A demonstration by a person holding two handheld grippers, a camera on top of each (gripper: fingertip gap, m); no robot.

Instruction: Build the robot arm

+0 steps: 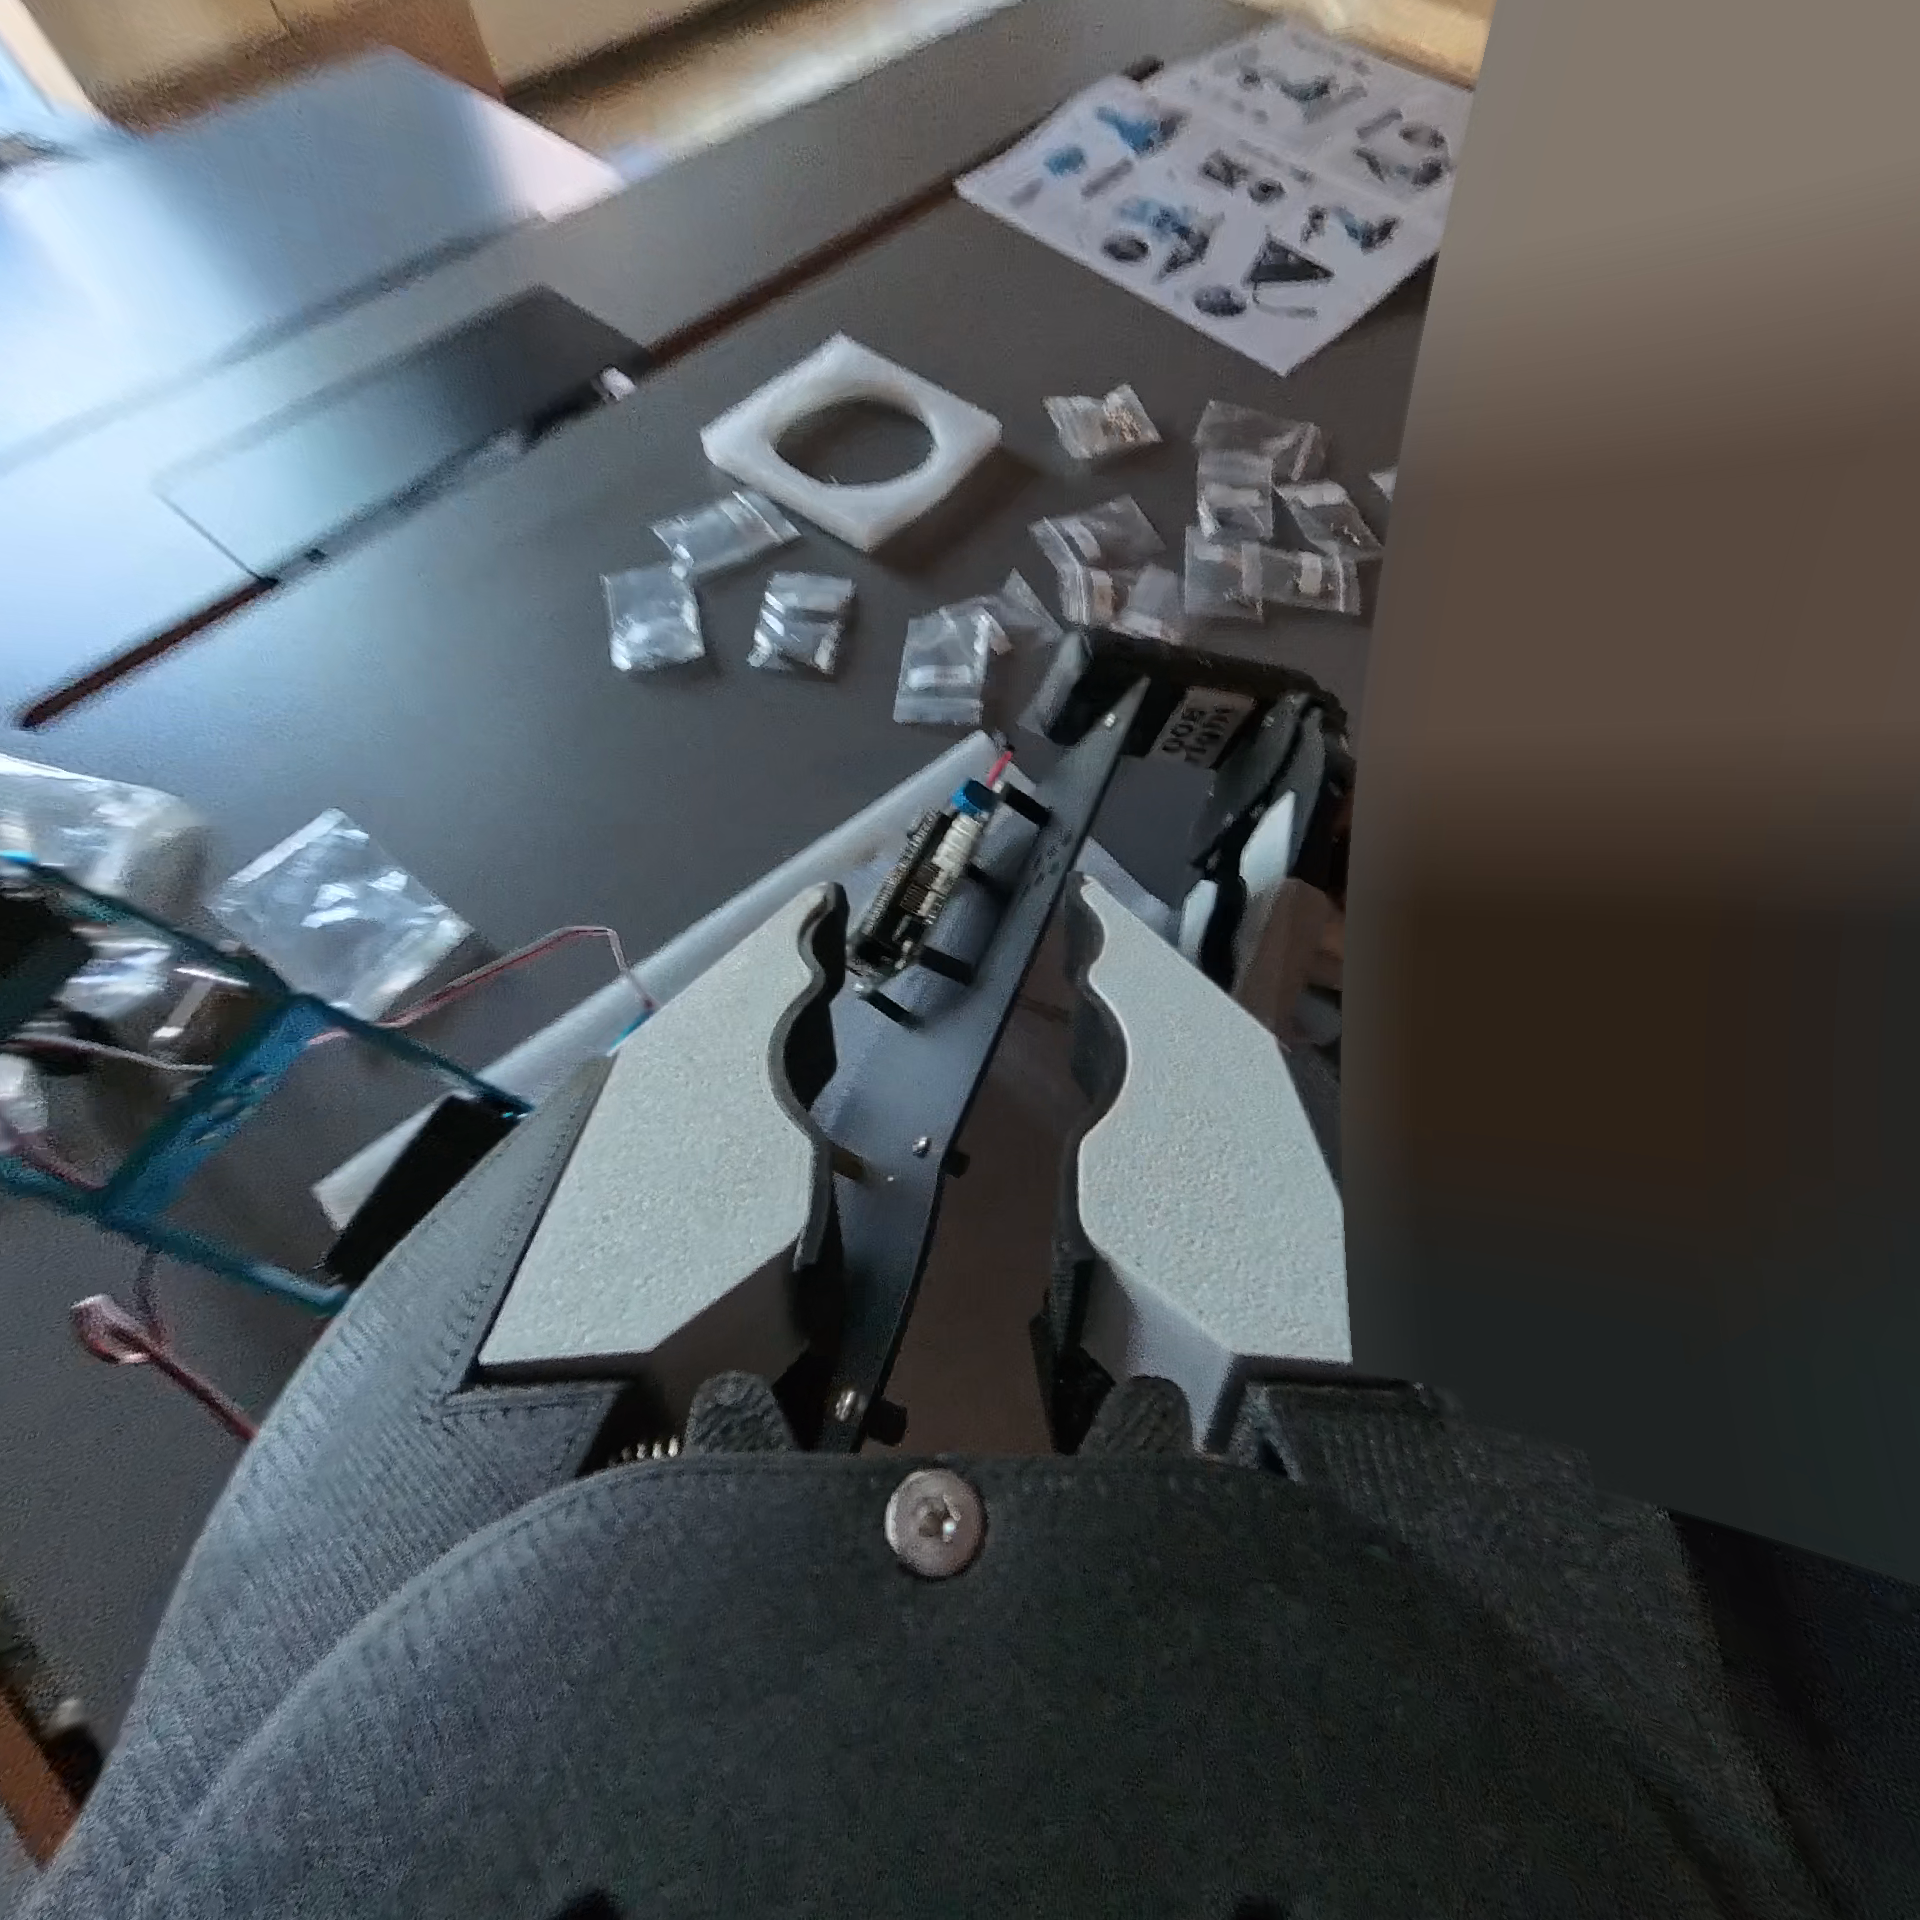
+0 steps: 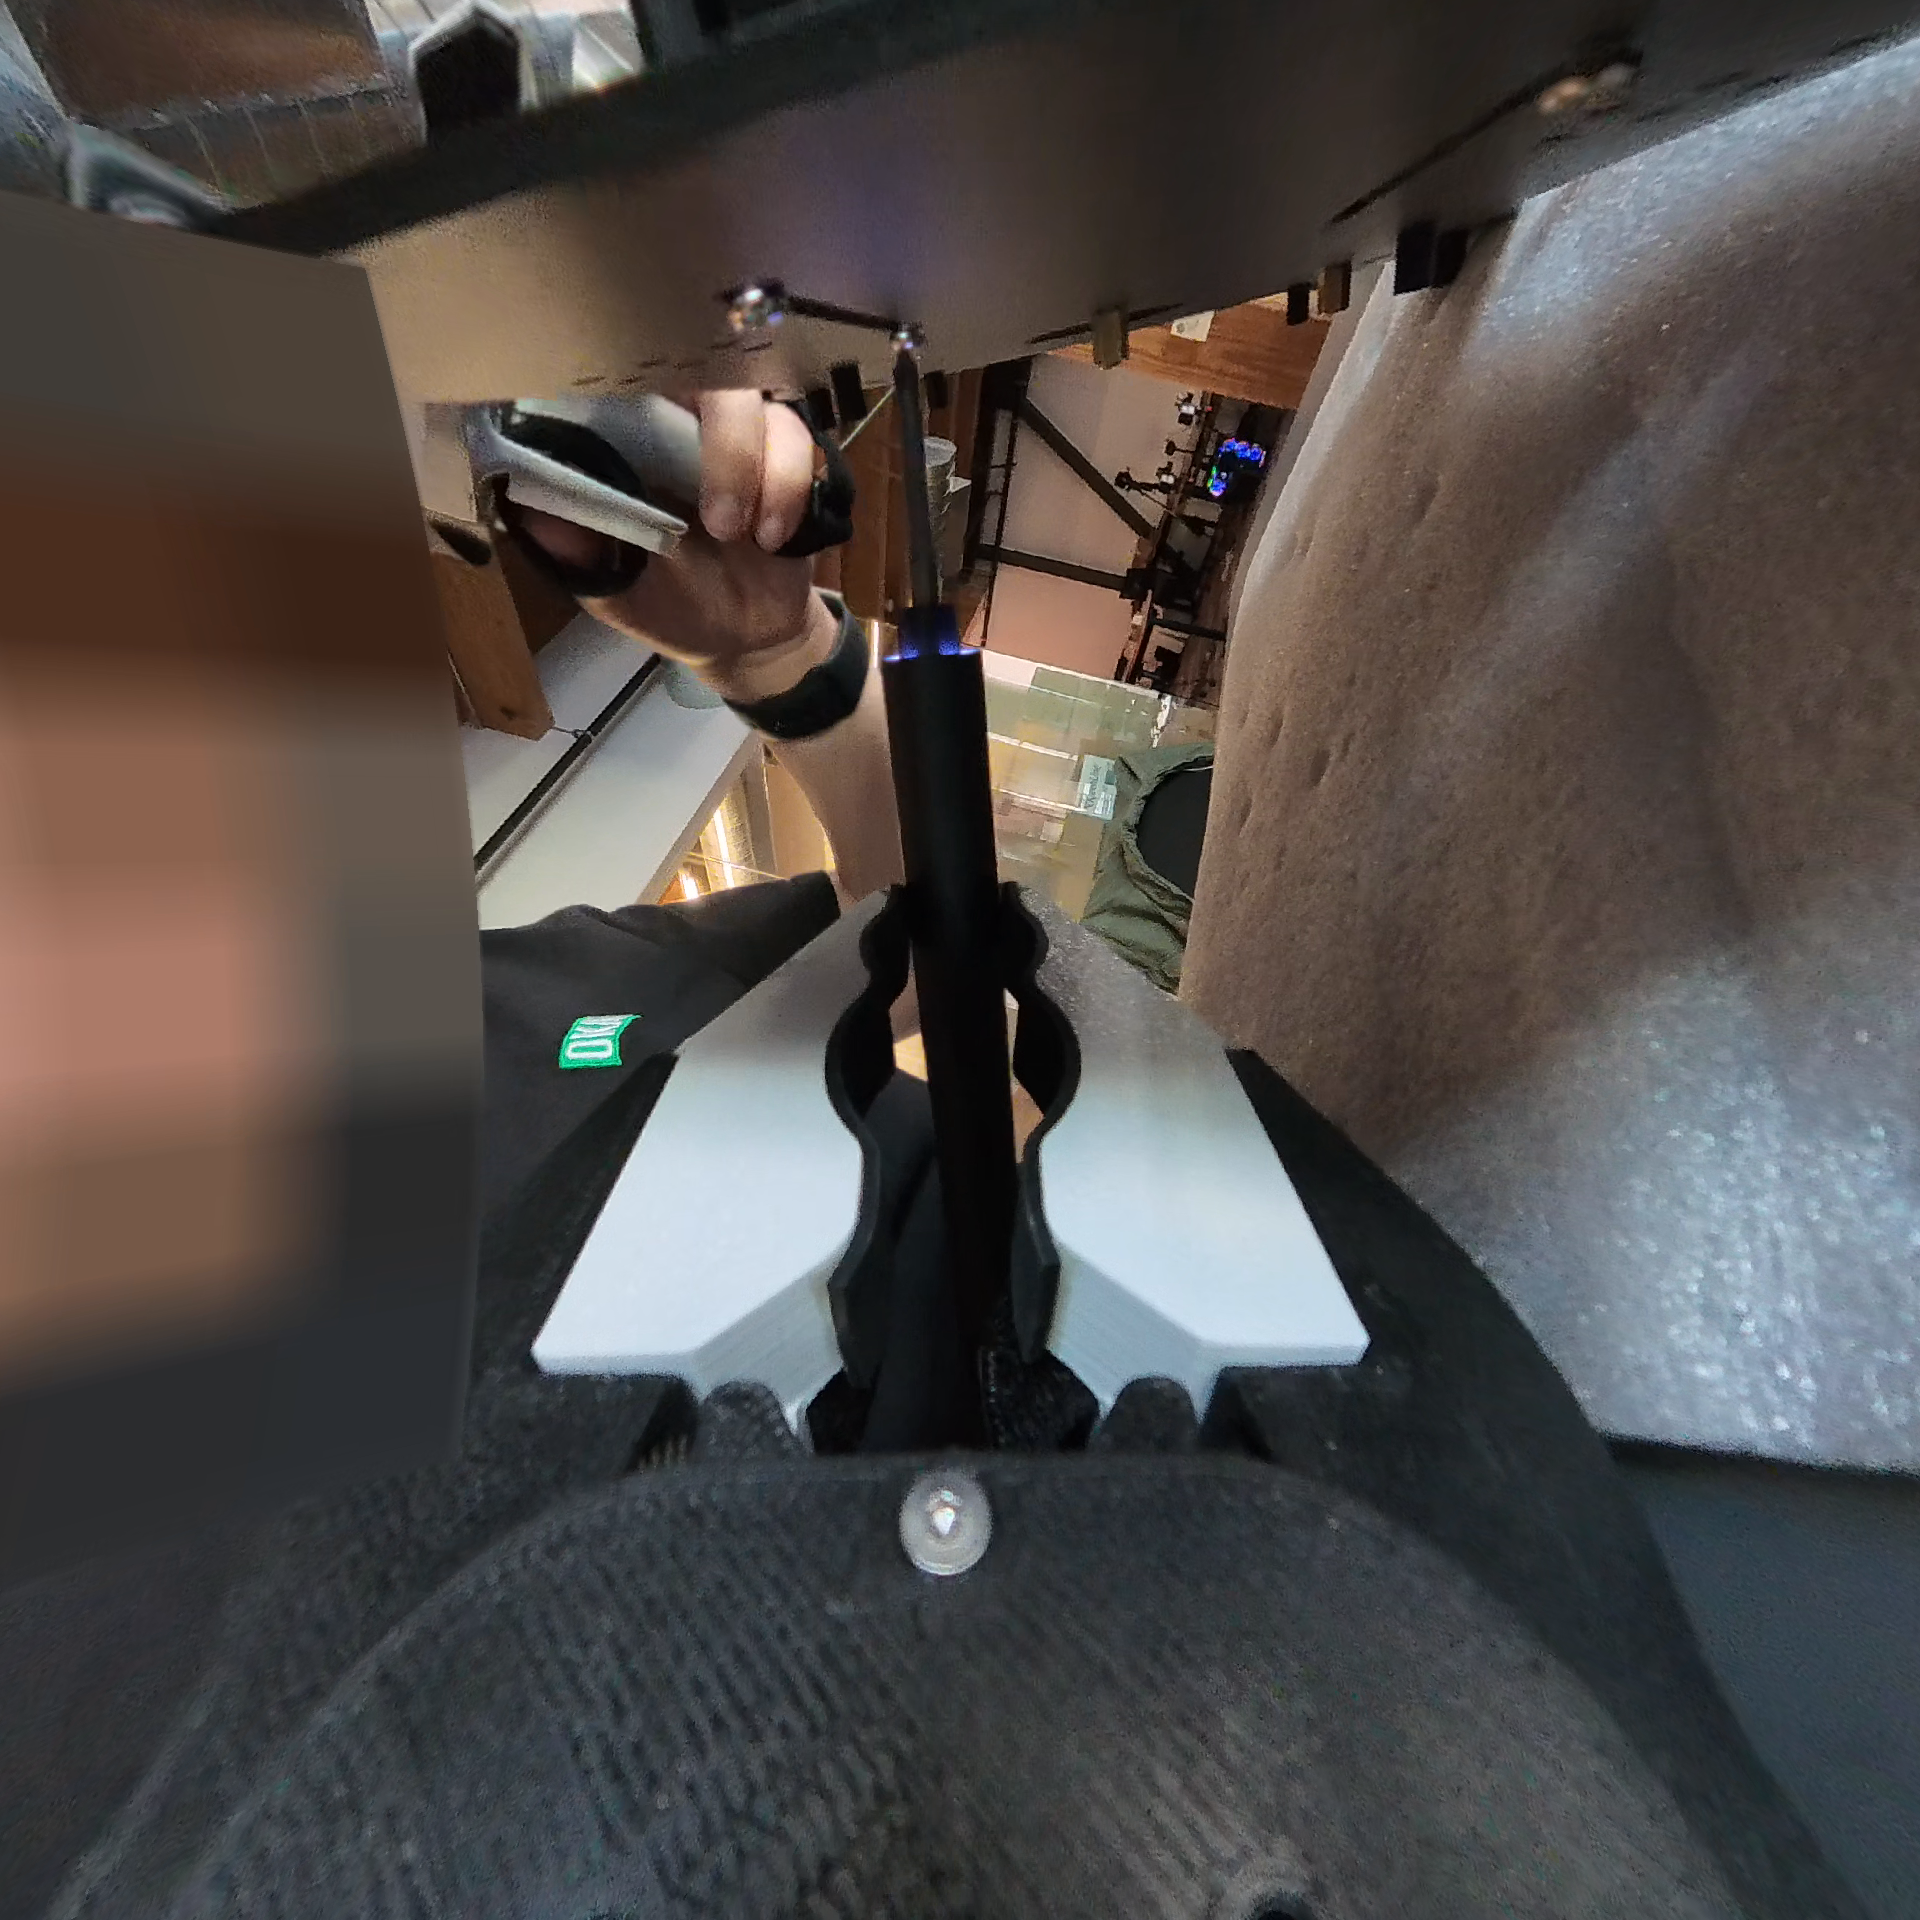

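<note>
The left gripper [image 1: 951, 904] has two pale grey, grainy-surfaced fingers [image 1: 675, 1164] with scalloped black inner liners, set in a black ribbed printed body. The jaws stand at a narrow spread with a thin, flat black panel [image 1: 997, 1049] edge-on between them; the left liner presses the panel face, while contact on the right side cannot be confirmed. The panel carries small screws and a compact circuit board [image 1: 925, 883] with a red wire at its far end. Its far end meets a black boxy part [image 1: 1195, 717] bearing a white label.

The dark matte table [image 1: 468, 727] lies beyond. On it rest a square white foam piece [image 1: 727, 436] with a round cut-out, numerous small clear plastic bags [image 1: 800, 618] of hardware, and a printed sheet [image 1: 1226, 177] of diagrams. A blue metal frame [image 1: 239, 1122] with thin wires sits at the left edge, blurred.

The right gripper [image 2: 951, 940] has smooth white fingers [image 2: 727, 1174] with the same wavy black liners. The jaws are closed on the cylindrical black handle of an electric screwdriver [image 2: 940, 831]. Its slim steel bit reaches a small screw [image 2: 907, 336] on the grey underside of the panel [image 2: 727, 239]. A hand [image 2: 727, 561] with a dark wristband grips the other tool's handle behind. Dimpled white foam wrap [image 2: 1610, 727] fills the right side.
</note>
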